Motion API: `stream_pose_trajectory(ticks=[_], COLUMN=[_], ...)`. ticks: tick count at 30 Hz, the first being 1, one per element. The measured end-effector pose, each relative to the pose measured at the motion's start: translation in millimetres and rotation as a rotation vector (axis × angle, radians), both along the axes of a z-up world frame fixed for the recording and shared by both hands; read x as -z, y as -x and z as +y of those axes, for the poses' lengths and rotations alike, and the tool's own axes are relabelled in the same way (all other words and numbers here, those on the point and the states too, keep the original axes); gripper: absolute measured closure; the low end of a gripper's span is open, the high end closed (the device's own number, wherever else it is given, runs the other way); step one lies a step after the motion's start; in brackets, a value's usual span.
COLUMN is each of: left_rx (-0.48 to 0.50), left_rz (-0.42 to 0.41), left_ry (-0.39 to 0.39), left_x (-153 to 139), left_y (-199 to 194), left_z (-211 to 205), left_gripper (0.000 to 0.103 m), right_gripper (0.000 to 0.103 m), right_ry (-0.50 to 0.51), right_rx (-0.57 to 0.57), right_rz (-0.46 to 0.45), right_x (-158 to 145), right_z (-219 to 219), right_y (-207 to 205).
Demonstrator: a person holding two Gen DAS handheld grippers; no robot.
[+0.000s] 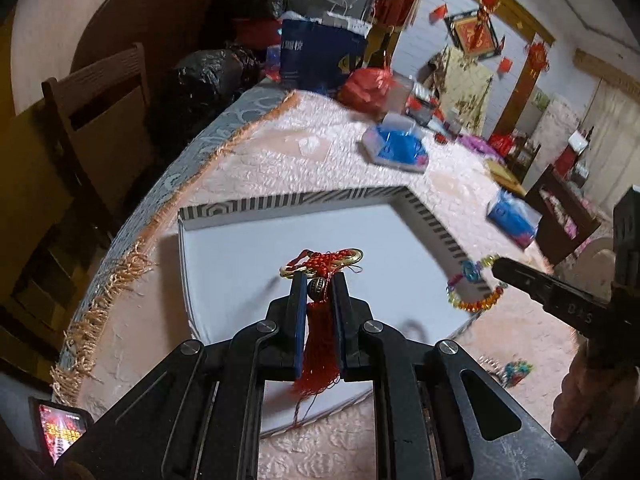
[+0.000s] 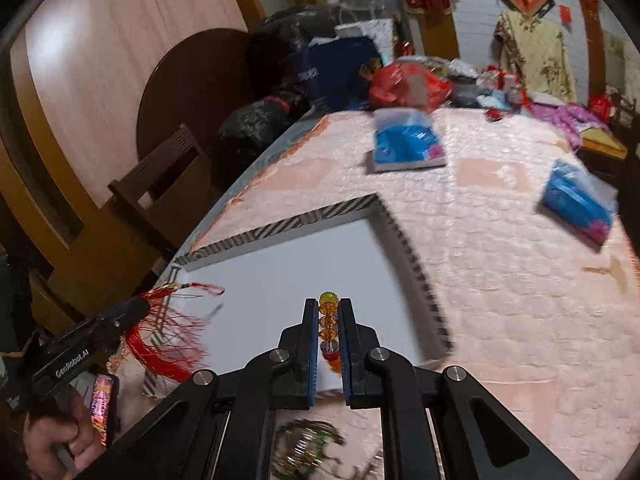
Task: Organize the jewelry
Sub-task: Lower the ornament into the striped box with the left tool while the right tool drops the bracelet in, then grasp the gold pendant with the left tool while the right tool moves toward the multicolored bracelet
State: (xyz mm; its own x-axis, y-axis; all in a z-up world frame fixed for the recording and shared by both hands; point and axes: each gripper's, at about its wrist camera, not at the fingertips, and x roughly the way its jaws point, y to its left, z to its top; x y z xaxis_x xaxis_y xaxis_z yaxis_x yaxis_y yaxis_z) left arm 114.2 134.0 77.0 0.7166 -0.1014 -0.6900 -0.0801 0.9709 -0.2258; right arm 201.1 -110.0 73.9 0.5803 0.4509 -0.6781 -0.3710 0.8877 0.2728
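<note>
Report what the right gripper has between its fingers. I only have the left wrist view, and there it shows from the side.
Observer: The right gripper is shut on a bead bracelet; amber beads sit in a row between its fingers.
Operator: Say what lies ahead of it.
Observer: Its fingertips show against the bare white floor of the tray.
Operator: Describe my left gripper from that side.
Observer: The left gripper enters low on the left, and the fringe of the red tassel charm fans out below it across the tray's near left corner.
</note>
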Motion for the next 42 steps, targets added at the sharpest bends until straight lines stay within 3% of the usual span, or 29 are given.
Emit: stream_pose_trajectory(ticks=[7,13,21,24,25,31,37,42], left_rx=[-0.012,-0.046,-0.106,-0.135,-0.145,-0.121,0.033,0.215], left_rz=[0.089,0.229,0.276,0.264,0.259,0.188,0.09,0.023], left_ry=[-0.057,-0.067,-0.101,-0.084,-0.082,-0.09,-0.075,-0.083], left_x=[16,45,55,51,49,34,18,9], left_y=[-5,-13,-13,-11,-10,-3,22,45], left_z=[-10,-7,1,7,9,1,-32,-72], left_gripper=[0.093,0.093,0.088,0.072,0.06,0.057,0.057,0.057], right_gripper=[0.095,0.095,0.094,0.071,0.063,0.063,0.063,0.063], right_ry=[-0.019,0.011,0.039,0.04,0.035,0.039,0.114,0.198], right_rx=[-0.045,-0.006,0.066,0.077,0.079,0.1,0.09,0.073], right_rz=[0.027,0.099,0.146,0.143,0.124,0.08,-0.042,-0.099], right_x=[17,44,64,61,58,47,38,53], right_z=[23,20,-1,-7,-9,-35,-64,-90], right_y=[-7,-21,-31,-28,-25,-6,55,109])
